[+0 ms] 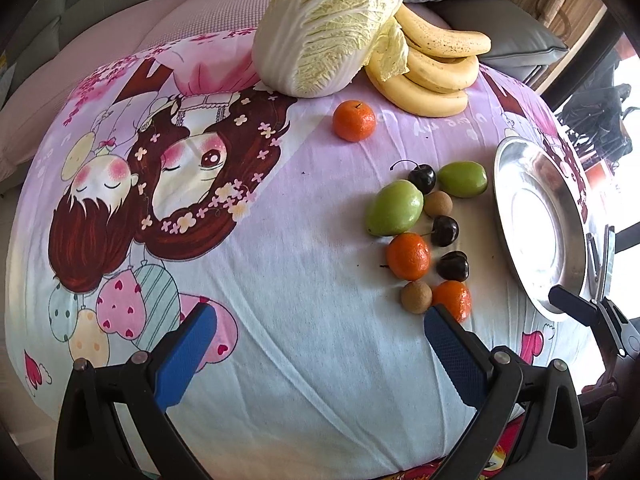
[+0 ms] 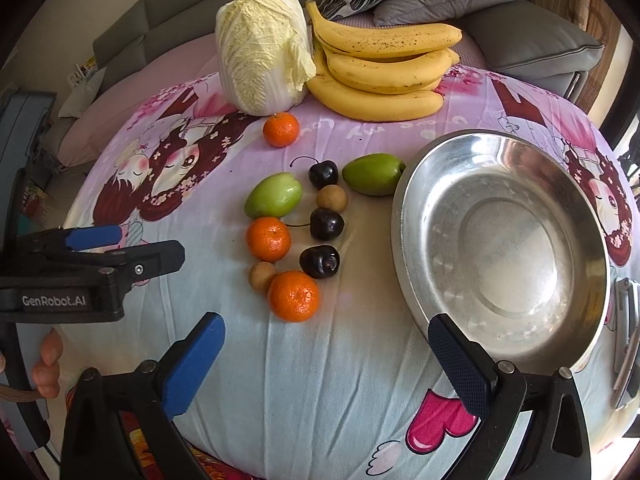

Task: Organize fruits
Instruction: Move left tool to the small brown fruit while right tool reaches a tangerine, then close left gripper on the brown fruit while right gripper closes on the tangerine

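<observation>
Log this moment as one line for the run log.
left tongs: open, empty | right tongs: open, empty | round steel plate: empty | small fruits beside plate, nearest orange tangerine | step: none placed

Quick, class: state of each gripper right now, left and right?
Left gripper: jaws open, holding nothing, above the cloth.
Right gripper: jaws open, holding nothing, near the metal plate.

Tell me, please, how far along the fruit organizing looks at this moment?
Nothing looks done: the steel plate is empty. Neither the left gripper nor the right gripper holds anything; both are open. Left: the mandarins, cherries, green fruits and longans lie on the cloth.
</observation>
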`<state>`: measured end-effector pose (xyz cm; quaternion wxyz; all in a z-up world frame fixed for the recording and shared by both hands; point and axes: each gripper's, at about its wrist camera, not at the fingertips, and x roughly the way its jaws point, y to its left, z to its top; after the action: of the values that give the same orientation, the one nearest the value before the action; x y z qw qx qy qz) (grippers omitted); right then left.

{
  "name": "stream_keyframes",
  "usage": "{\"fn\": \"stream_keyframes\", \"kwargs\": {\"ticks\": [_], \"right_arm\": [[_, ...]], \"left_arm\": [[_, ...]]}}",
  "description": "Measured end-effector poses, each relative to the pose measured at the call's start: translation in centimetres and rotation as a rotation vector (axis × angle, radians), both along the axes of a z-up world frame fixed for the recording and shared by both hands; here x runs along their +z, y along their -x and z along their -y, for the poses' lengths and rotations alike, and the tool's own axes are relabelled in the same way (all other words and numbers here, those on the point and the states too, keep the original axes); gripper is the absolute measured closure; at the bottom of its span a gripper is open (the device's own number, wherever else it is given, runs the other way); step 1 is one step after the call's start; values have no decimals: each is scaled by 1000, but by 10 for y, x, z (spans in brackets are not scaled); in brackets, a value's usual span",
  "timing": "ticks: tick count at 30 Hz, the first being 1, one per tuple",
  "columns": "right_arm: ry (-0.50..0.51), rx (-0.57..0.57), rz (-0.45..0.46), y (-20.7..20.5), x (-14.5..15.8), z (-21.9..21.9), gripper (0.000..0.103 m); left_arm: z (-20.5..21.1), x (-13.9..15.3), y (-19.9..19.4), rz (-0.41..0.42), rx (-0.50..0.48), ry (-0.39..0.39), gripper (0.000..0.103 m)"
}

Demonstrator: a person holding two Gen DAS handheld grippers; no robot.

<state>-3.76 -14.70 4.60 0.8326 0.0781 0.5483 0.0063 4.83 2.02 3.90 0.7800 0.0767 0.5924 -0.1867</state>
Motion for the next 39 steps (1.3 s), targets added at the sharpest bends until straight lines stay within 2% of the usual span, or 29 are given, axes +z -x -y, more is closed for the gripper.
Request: {"fn": "stream_keyframes", "kwargs": {"ticks": [3,6,10,15,19,21,25,29,35,39], "right_arm": [[11,24,-5,-4,-4,-6,3],[-5,34,-20,-8,-10,-7,10],[-28,44,-43,-13,-22,-6,18],[-57,64,-60,-19,-33,-8,30],[-94,86,-60,-23,-37,-13,39],[-105,84,-62,-25,-39,-14,43],[-129,85,-59,-28,-43,-15,54],[-128,72,-60,-28,-47,-16,63],[-120,45,-56,-28,-47,-18,63],[-105,42,-66,-31,-48,-19,63]], "left_arm": [[6,-1,-6,-11,-30,-27,0],[8,-7,-14,-75,-29,4,0],[14,-14,-17,-113,-51,24,1],[17,-29,-22,-196,-38,86,19],[22,-41,-25,-264,-30,120,29],[26,-45,-26,-285,-27,130,38],[35,-52,-29,-336,-15,166,42],[50,-59,-30,-360,-13,169,50],[59,-64,-32,-370,-9,162,71],[61,-63,-30,-361,-2,135,73]]}}
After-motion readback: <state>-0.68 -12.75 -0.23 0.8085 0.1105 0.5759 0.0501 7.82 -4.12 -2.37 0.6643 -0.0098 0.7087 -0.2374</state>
